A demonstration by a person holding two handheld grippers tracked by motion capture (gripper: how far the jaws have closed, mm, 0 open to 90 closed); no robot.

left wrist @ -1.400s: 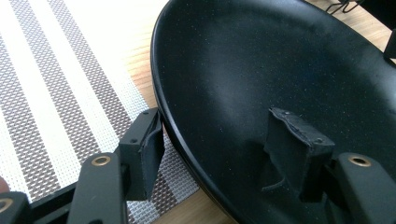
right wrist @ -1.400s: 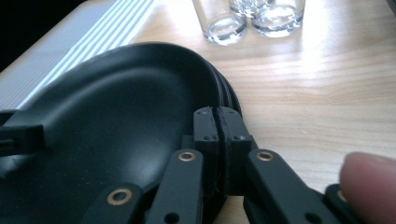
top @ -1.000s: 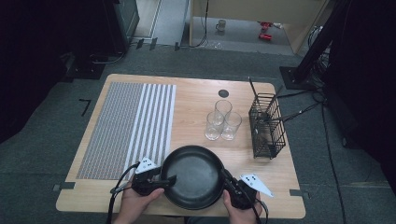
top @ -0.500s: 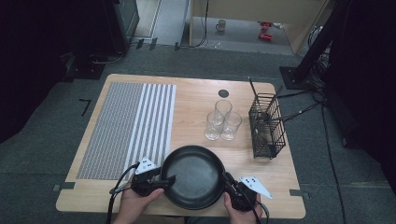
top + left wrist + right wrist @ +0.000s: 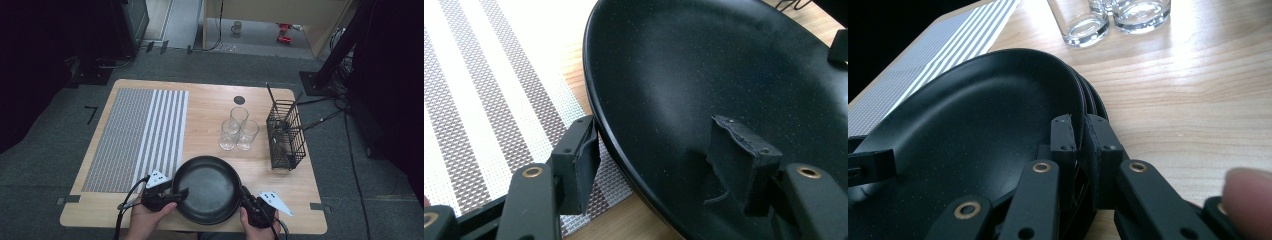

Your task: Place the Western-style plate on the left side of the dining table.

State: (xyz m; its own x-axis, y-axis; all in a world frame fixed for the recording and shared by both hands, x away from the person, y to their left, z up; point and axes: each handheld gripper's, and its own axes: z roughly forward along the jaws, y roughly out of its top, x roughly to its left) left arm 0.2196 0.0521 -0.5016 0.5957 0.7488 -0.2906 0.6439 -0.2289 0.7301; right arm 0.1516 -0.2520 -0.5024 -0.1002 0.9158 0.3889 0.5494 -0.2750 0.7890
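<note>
A stack of black plates (image 5: 207, 189) lies at the front middle of the wooden table (image 5: 210, 107). My left gripper (image 5: 181, 192) is at its left rim and stands open. In the left gripper view (image 5: 656, 130) one jaw sits outside against the rim and the other inside the top plate (image 5: 704, 65), with a wide gap between them. My right gripper (image 5: 245, 192) is at the right rim. In the right gripper view (image 5: 1082, 125) its jaws are shut on the edge of the plates (image 5: 973, 115), where several stacked rims show.
A striped woven mat (image 5: 137, 137) covers the table's left half and reaches under the plates' left edge (image 5: 479, 100). Three empty glasses (image 5: 237, 131) stand behind the plates, and a black wire basket (image 5: 285, 135) is to their right. A dark round cap (image 5: 239, 99) sits near the far edge.
Almost nothing has changed. The right hand has shifted slightly at the plates' rim. The plates and the left gripper have kept their places.
</note>
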